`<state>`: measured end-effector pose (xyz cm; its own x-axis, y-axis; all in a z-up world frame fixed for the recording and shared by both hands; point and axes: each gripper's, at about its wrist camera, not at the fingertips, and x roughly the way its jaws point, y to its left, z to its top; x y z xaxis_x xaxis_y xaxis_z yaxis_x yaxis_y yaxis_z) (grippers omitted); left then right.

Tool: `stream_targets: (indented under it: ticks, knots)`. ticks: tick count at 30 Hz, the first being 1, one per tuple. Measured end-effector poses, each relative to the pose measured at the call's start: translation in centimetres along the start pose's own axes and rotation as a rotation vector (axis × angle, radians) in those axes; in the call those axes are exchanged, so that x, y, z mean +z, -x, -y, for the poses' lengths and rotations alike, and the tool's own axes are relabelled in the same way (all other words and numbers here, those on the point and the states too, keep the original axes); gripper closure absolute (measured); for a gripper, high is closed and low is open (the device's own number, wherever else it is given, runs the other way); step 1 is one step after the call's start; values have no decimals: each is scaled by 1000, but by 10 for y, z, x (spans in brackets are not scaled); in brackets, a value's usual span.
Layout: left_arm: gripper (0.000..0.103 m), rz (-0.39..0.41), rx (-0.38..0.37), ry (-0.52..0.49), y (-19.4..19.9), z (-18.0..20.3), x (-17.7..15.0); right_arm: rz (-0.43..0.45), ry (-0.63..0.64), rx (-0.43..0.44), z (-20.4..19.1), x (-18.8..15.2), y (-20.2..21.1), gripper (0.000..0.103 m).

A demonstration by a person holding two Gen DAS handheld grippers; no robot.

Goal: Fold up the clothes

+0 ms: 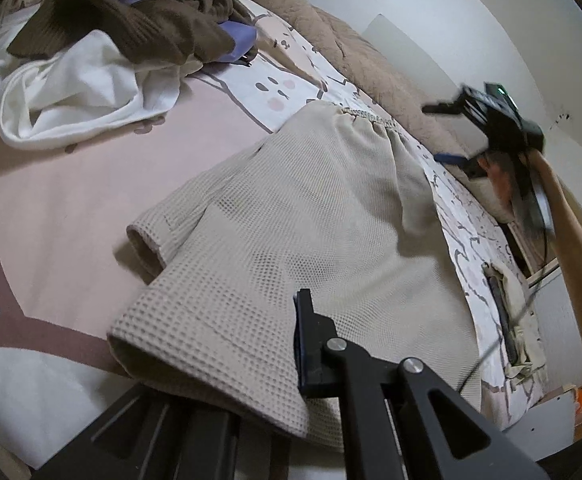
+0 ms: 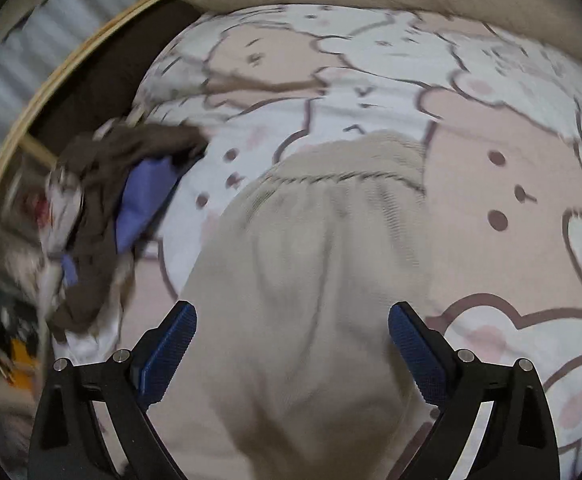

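Beige waffle-knit shorts point(image 1: 291, 208) lie flat on the bear-print bed sheet point(image 1: 71, 184), elastic waistband point(image 1: 367, 114) at the far end. At the bottom of the left wrist view my left gripper point(image 1: 295, 332) is shut on the near leg hem; cloth covers one finger. My right gripper point(image 1: 445, 133) hangs open beyond the waistband, held by a bare arm point(image 1: 575, 248). In the right wrist view the right gripper point(image 2: 291, 344) stands wide open above the shorts point(image 2: 311, 280), nothing between its blue pads point(image 2: 171, 348). The view is motion-blurred.
A pile of clothes point(image 1: 123, 36) in brown, white and purple lies at the far left of the bed, and shows as a brown and purple heap point(image 2: 123, 208) in the right wrist view. A tan blanket point(image 1: 355, 56) runs along the wall side. The bed frame's wooden edge point(image 2: 51, 92) curves at the left.
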<state>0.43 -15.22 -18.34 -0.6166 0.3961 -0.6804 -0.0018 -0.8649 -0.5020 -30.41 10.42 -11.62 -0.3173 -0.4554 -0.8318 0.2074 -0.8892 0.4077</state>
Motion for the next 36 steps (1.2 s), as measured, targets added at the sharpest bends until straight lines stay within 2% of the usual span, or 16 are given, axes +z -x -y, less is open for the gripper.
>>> stream_targets:
  ticks: [2,4,7,10,14,16,18,19,22,24,26,29,31,34,35,36]
  knots:
    - [97,-2,2,-1,0,0,1,-6,-19,6,-1,23,-12,6]
    - [96,-7,1,-6,1,-1,2,-16,44,-40,-16,47,-30,6]
    - [96,-19,-3,-18,1,-2,3,-28,309,-215,-51,81,-63,6]
    - [96,-36,-8,-18,-1,-4,5,-114,557,-334,-69,104,-100,6]
    - [96,-53,-4,-14,-4,-5,7,-240,697,-341,-74,119,-137,6]
    - [96,-60,1,-18,-6,-5,8,-280,756,-351,-77,118,-151,10]
    - [96,-66,7,-29,-6,-4,8,-317,780,-358,-78,116,-164,21]
    - [96,-66,9,-31,-7,-3,9,-335,787,-361,-78,115,-170,24]
    - [96,-68,9,-29,-8,-3,9,-370,766,-328,-77,109,-176,44]
    - [96,-65,9,-28,-7,-3,9,-368,740,-292,-77,104,-170,72]
    - [96,-62,12,-30,-7,-2,9,-355,716,-270,-78,99,-162,81]
    - [96,-58,14,-35,-7,-2,8,-314,718,-282,-78,89,-151,87]
    - [96,-55,14,-38,-7,-1,8,-283,739,-273,-79,86,-143,87]
    - [96,-55,10,-39,-8,-2,7,-290,700,-183,-73,94,-134,84]
    - [96,-56,7,-39,-8,-3,8,-303,674,-151,-70,98,-131,69]
    - [96,-57,3,-39,-8,-3,8,-303,673,-138,-68,101,-129,38]
